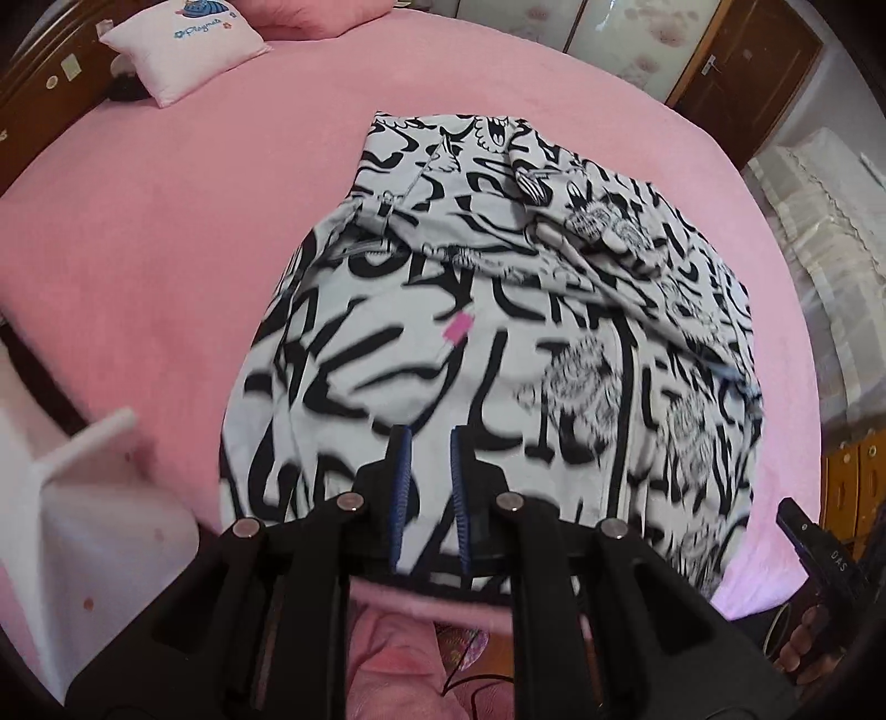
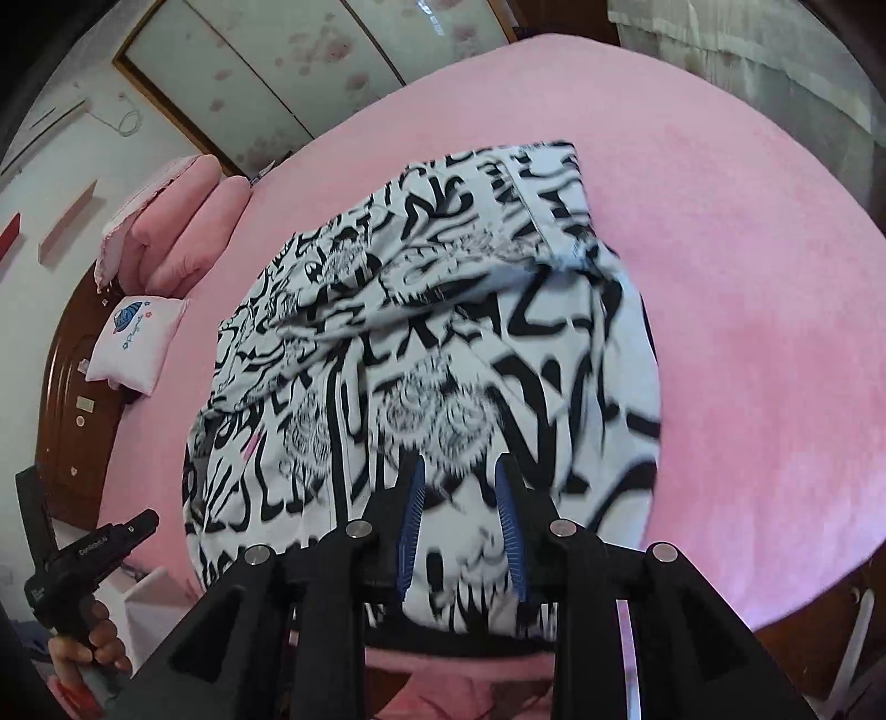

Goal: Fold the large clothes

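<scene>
A large white hooded garment [image 1: 443, 332] with a black graffiti print lies spread on the pink bed [image 1: 166, 249], hood at the far end. It carries a small pink tag [image 1: 458, 327]. My left gripper [image 1: 431, 432] hovers over the garment's near part, its blue pads a narrow gap apart with blurred cloth showing flat behind them. In the right wrist view the same garment [image 2: 443, 343] fills the middle. My right gripper [image 2: 459, 462] stands over its near hem, pads wider apart, nothing pinched. Each view shows the other gripper at its lower edge, held by a hand.
A pale pink pillow [image 1: 183, 47] and rolled pink bedding [image 2: 183, 221] sit by the dark wooden headboard [image 2: 72, 387]. A white stand [image 1: 83, 498] is at the bed's near left. Wardrobe doors [image 1: 626, 50] rise behind the bed. Pink sheet [image 2: 747, 277] lies bare around the garment.
</scene>
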`<move>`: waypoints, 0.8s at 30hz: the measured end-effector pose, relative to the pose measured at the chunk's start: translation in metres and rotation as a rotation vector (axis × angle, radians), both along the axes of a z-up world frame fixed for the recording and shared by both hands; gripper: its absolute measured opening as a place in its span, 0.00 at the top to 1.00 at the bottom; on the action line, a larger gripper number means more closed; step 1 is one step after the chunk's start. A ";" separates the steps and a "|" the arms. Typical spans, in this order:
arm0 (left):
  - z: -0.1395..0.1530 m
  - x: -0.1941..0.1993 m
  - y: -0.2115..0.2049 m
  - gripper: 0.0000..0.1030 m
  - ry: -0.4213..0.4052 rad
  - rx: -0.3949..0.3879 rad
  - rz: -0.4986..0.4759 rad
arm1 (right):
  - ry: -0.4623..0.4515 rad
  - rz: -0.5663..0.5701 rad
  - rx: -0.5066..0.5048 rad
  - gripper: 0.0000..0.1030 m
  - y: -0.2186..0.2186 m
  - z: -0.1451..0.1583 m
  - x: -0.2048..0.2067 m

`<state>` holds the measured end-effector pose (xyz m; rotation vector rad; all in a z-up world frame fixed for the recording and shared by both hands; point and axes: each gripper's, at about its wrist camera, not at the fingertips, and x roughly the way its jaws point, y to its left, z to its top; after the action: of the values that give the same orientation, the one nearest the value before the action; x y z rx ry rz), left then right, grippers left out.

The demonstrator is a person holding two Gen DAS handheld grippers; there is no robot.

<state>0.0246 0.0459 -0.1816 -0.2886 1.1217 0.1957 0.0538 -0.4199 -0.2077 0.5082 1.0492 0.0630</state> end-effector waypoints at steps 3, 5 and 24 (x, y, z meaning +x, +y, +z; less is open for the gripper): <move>-0.004 -0.019 -0.002 0.89 0.040 0.002 -0.018 | 0.030 -0.016 0.009 0.66 -0.003 -0.007 -0.022; -0.010 -0.027 -0.001 0.89 0.081 -0.001 -0.020 | 0.060 -0.037 0.023 0.63 -0.008 -0.013 -0.033; -0.076 -0.056 0.092 0.43 0.228 -0.110 0.237 | 0.421 -0.404 0.276 0.45 -0.041 -0.127 -0.029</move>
<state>-0.0310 0.1380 -0.2571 -0.5074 1.3257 0.3845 0.0244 -0.4613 -0.3344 1.0062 1.3358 -0.2707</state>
